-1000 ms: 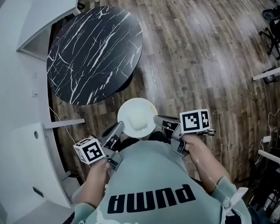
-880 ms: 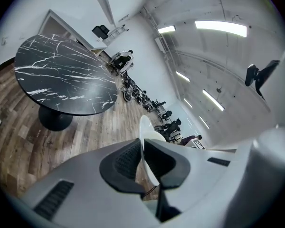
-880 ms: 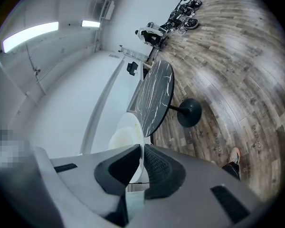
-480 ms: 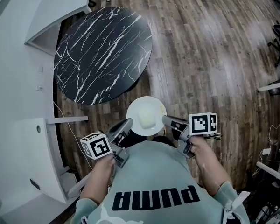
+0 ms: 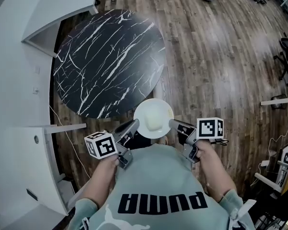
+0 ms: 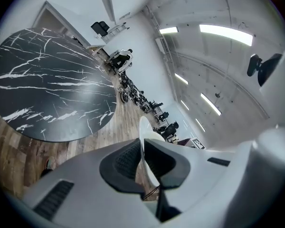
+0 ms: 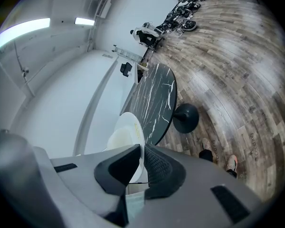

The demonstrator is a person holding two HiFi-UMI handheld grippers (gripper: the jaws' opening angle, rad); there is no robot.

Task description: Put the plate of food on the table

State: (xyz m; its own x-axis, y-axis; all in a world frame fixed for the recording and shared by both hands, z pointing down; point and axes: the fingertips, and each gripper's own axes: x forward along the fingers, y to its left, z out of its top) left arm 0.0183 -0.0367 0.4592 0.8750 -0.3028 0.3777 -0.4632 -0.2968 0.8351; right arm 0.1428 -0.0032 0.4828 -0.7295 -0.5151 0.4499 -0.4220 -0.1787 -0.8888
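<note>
A white plate (image 5: 153,118) with a pale lump of food (image 5: 153,123) on it hangs in the air close to the near edge of a round black marble table (image 5: 108,61). My left gripper (image 5: 133,125) is shut on the plate's left rim and my right gripper (image 5: 172,123) is shut on its right rim. In the left gripper view the plate's rim (image 6: 143,132) runs edge-on between the pads. The right gripper view shows the plate (image 7: 127,132) pinched at its edge, with the table (image 7: 154,101) beyond it.
White counters and cabinets (image 5: 19,80) stand along the left of the table. Wooden floor (image 5: 221,56) spreads to the right, with office chairs (image 5: 287,51) and parked gear at the far edges. The table stands on a single black pedestal foot (image 7: 186,118).
Both grippers and the plate have come nearer to the black table; the plate's far rim now almost reaches the table's near edge in the head view. The grips are unchanged.
</note>
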